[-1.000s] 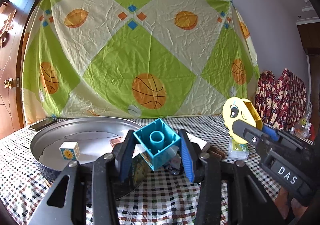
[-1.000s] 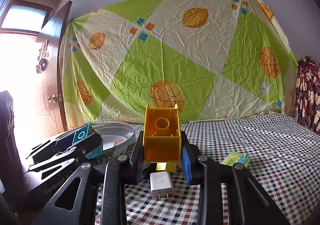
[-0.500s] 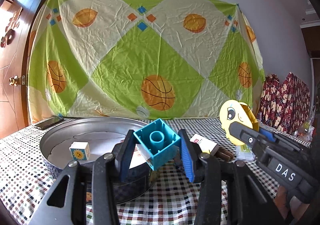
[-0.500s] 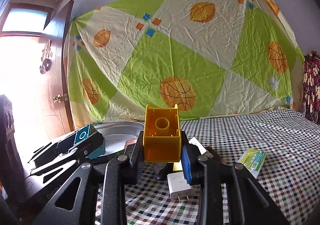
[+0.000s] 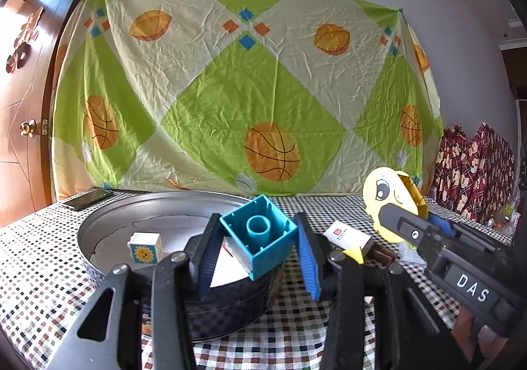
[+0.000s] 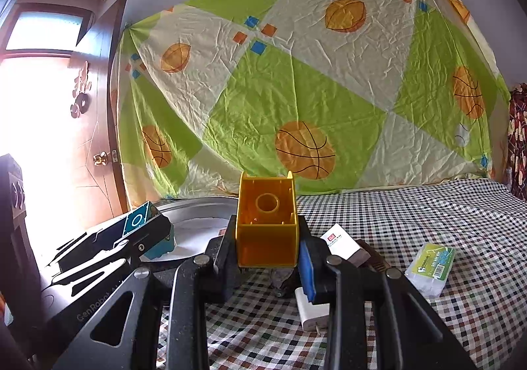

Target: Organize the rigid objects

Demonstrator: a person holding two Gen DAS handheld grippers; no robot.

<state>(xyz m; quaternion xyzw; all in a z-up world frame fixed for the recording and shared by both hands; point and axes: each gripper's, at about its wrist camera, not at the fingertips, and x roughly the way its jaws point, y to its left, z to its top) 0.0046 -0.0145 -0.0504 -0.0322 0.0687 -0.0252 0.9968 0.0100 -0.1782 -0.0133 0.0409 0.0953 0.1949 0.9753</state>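
My left gripper [image 5: 257, 243] is shut on a blue hollow toy block [image 5: 258, 236], tilted, held over the near rim of a round metal tin [image 5: 98, 228]. Inside the tin lies a small white cube with a sun picture [image 5: 145, 246]. My right gripper [image 6: 266, 238] is shut on a yellow hollow toy block [image 6: 266, 225] above the checked tablecloth. In the left wrist view the right gripper [image 5: 405, 222] shows at the right with the yellow block's cartoon face [image 5: 385, 195]. The left gripper [image 6: 145, 231] with the blue block [image 6: 138, 220] appears at the left of the right wrist view.
On the checked cloth lie a white box with a red mark [image 6: 341, 240], a brown item [image 6: 365, 254] beside it, a white charger [image 6: 311, 307] and a green-and-white pack [image 6: 429, 266]. A dark phone [image 5: 87, 198] lies at the far left. A basketball-print sheet hangs behind.
Both grippers have drifted sideways with their blocks still held; the tin and the items on the cloth have shifted right in both views.
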